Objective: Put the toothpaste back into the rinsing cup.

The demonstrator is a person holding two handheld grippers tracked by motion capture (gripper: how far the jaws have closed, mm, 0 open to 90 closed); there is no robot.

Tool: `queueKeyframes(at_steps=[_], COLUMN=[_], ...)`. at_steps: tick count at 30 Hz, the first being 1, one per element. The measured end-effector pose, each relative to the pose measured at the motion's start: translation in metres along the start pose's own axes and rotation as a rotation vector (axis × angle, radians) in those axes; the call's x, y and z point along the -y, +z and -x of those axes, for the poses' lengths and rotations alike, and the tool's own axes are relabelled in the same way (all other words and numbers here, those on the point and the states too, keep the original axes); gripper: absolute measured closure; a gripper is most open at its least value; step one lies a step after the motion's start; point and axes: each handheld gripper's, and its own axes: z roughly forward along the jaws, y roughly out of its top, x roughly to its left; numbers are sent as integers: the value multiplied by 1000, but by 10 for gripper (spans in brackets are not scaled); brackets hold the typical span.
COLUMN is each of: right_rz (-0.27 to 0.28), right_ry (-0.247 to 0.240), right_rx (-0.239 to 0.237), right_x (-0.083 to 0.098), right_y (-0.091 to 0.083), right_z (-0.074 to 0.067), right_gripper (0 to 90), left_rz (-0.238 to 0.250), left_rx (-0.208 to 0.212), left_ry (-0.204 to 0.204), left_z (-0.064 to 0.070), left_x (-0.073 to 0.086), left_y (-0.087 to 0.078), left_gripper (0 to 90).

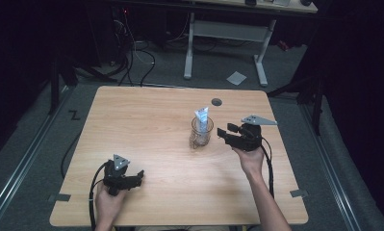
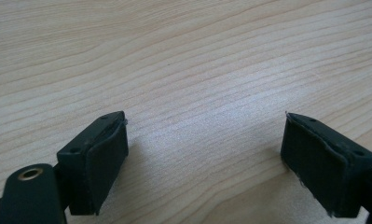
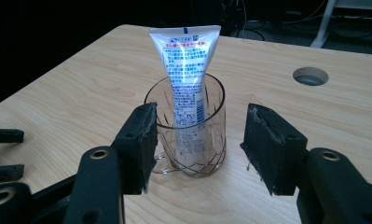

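Table point(image 1: 146, 120): near its centre stands the glass mug point(image 3: 193, 140), a white tube point(image 3: 186, 60) upright inside it. My right gripper point(image 3: 197, 140), at the mug's 3 o'clock, gapes, empty. My left gripper point(image 2: 204, 158), at 7 o'clock, gapes over bare wood.

High view looks down and forward from above the near edge, taking in the whole table point(image 1: 146, 120). Left gripper view sits low, skimming bare wood up close. Right gripper view looks level past its jaws at the glass mug point(image 3: 189, 135) holding the tube point(image 3: 186, 70), centre frame; the high view shares both, mid-frame.
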Motion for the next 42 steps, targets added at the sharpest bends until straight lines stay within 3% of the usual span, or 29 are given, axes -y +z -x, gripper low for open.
queueKeyframes(at_steps=[32,42], right_rz=[21,16], right_ry=[71,66], right_rx=[19,21], right_x=[29,39], right_y=[-20,-27], right_z=[12,12], right_gripper=[445,447], left_rz=[0,0], left_rx=[0,0], left_ry=[-1,0], left_z=[0,0], left_x=[0,0], left_y=[0,0], left_gripper=[151,151])
